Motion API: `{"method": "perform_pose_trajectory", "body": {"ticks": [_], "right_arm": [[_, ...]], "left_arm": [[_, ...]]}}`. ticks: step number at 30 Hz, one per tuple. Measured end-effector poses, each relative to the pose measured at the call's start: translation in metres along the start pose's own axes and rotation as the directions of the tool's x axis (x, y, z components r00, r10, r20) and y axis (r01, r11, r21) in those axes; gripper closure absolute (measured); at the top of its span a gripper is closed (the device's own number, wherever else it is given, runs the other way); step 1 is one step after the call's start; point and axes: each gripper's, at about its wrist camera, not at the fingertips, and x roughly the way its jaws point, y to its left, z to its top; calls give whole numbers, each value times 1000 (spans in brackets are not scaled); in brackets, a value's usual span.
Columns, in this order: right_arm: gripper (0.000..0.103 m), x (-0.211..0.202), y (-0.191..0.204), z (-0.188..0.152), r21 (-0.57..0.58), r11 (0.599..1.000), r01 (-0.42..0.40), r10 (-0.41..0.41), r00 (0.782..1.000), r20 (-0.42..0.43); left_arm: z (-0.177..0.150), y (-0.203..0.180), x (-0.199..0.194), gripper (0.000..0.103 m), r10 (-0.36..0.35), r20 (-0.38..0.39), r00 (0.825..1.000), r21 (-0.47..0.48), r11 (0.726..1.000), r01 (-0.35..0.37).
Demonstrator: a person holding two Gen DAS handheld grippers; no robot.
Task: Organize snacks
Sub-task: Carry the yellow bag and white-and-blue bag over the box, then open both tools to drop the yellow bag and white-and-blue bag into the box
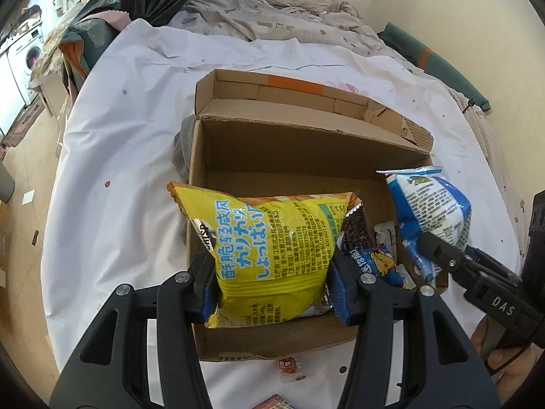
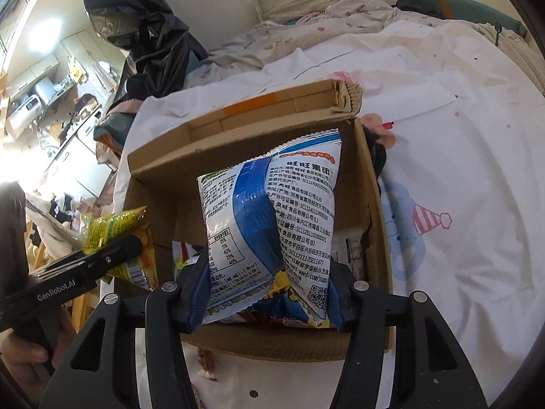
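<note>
1. Two grippers, both loaded. Left gripper (image 1: 272,293) jaws pinch the yellow snack bag (image 1: 269,248) at its lower half; right gripper (image 2: 265,298) jaws pinch the blue-and-white snack bag (image 2: 272,225) the same way.
2. Both bags hang over the open cardboard box (image 1: 306,143). Yellow bag sits over the near-left wall, blue one toward the right side.
3. Far half of the box floor is bare; a few small packets (image 1: 378,255) lie in the near-right corner. Lid flap (image 1: 289,95) is folded back beyond the far wall.
4. Box rests on a white printed sheet (image 1: 129,143) over a bed.
5. Rumpled bedding (image 2: 306,30) near the wall, black plastic bag (image 2: 136,17) at left, kitchen beyond.
</note>
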Motion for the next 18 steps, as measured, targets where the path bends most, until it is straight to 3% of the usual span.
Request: {"method": "perform_pose_trajectory", "body": {"ticks": [6, 8, 12, 13, 16, 18], "right_arm": [[42, 4, 2, 0, 6, 1000, -10, 10, 1000, -16], [33, 6, 1, 0, 13, 1000, -10, 10, 1000, -24], [25, 5, 1, -1, 26, 1000, -12, 13, 1000, -23], [21, 5, 2, -1, 25, 1000, -11, 12, 1000, -21], [13, 3, 2, -1, 22, 1000, 0, 0, 1000, -7], [13, 2, 2, 0, 24, 1000, 0, 0, 1000, -7]], "left_arm": [[-1, -3, 1, 53, 2, -7, 1000, 18, 1000, -2], [-1, -3, 1, 51, 3, -11, 1000, 18, 1000, -3], [-3, -4, 3, 50, 5, -27, 1000, 26, 1000, -4], [-4, -5, 4, 46, 9, -33, 999, 32, 999, -8], [-6, -9, 2, 22, 18, -29, 999, 56, 998, -16], [-8, -13, -1, 15, 20, -8, 1000, 74, 997, -19]]}}
